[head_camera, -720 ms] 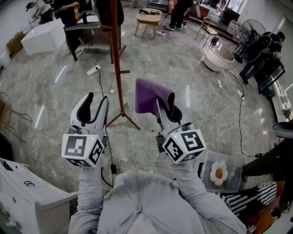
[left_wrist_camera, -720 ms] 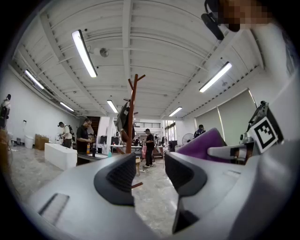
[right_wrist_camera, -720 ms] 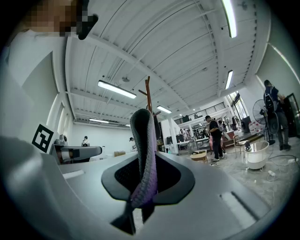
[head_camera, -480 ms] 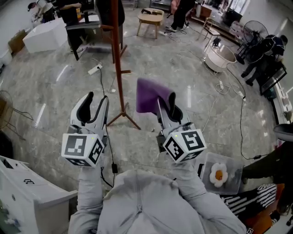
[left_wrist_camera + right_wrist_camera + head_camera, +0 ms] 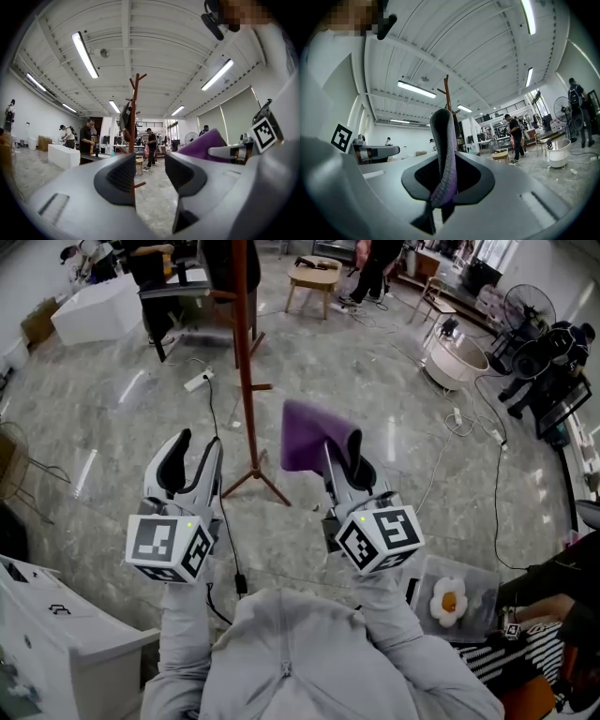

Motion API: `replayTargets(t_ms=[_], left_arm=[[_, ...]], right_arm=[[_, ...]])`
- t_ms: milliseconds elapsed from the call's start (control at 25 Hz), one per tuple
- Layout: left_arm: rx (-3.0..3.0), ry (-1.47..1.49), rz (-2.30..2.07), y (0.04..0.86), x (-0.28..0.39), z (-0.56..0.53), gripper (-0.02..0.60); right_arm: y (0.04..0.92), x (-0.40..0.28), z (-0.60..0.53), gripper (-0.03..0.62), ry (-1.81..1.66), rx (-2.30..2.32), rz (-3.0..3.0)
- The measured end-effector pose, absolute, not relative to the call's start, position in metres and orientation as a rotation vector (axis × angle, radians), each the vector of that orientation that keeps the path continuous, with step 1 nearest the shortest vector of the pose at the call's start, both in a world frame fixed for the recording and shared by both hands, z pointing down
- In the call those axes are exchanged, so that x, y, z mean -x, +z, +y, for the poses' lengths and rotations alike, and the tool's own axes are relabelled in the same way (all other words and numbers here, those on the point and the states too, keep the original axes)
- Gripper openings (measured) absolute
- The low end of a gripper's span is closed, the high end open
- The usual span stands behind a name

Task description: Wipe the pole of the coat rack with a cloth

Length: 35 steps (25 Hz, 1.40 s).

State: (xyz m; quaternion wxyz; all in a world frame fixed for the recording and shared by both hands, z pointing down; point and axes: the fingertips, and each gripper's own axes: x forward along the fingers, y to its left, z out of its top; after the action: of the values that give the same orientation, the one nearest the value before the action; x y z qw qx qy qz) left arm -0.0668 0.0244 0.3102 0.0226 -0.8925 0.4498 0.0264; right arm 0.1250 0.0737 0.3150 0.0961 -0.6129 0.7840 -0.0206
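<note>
There, the right gripper (image 5: 339, 448) was closed tightly on the purple cloth (image 5: 302, 435). The left gripper (image 5: 197, 451) had jaws apart (nothing between), with the coat rack pole (image 5: 247, 371) standing just ahead.

I hold both forearms forward, side by side. My left gripper (image 5: 192, 454) sits just left of the coat rack pole (image 5: 246, 371), jaws apart and empty. My right gripper (image 5: 339, 454), right of the pole, is clamped on the cloth (image 5: 305, 432).
</note>
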Motion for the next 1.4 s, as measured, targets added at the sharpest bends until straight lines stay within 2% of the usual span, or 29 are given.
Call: replayTargets(t_ms=[1000, 1400], left_arm=[[2.82, 0.132, 1.307, 0.318, 0.118, 0.004, 0.205], [2.805, 0.153, 1.341, 0.321, 0.118, -0.043, 0.204]], right_arm=[[0.297, -0.086, 0.063, 0.049, 0.017, 1.873, 2.191], [0.287, -0.094, 0.01, 0.049, 0.06, 1.843, 2.2]])
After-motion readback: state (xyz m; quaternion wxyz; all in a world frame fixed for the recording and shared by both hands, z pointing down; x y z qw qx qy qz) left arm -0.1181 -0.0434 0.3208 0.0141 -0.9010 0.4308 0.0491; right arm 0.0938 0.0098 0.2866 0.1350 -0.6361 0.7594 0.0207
